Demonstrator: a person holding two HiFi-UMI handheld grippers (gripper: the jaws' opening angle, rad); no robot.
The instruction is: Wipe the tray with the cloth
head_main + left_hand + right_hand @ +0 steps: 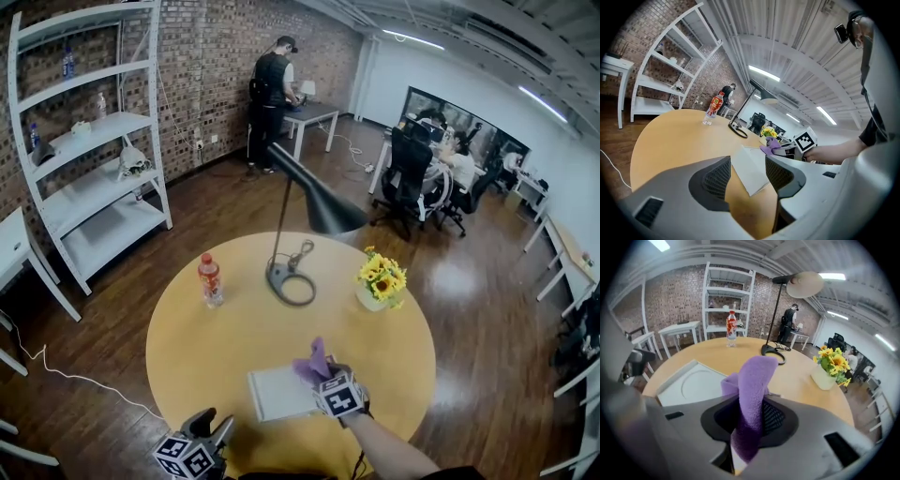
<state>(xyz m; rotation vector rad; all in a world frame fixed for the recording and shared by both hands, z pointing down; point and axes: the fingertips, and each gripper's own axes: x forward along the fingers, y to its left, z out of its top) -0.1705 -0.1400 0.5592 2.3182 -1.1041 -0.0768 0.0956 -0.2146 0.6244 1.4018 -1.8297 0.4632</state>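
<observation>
The right claw (321,375) is clamped on the purple cloth (754,380), which sticks up out of its jaws at the far right corner of the white tray (277,394). The tray lies flat on the near part of the round yellow table (187,347). The left claw (747,171) hovers just near-left of the tray's near corner, jaws partly apart, gripping nothing.

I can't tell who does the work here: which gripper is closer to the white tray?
Right. The right gripper, clamping the purple cloth, hangs at the tray's right side. The left gripper sits open near the edge of the table, clear of the tray's left corner.
</observation>
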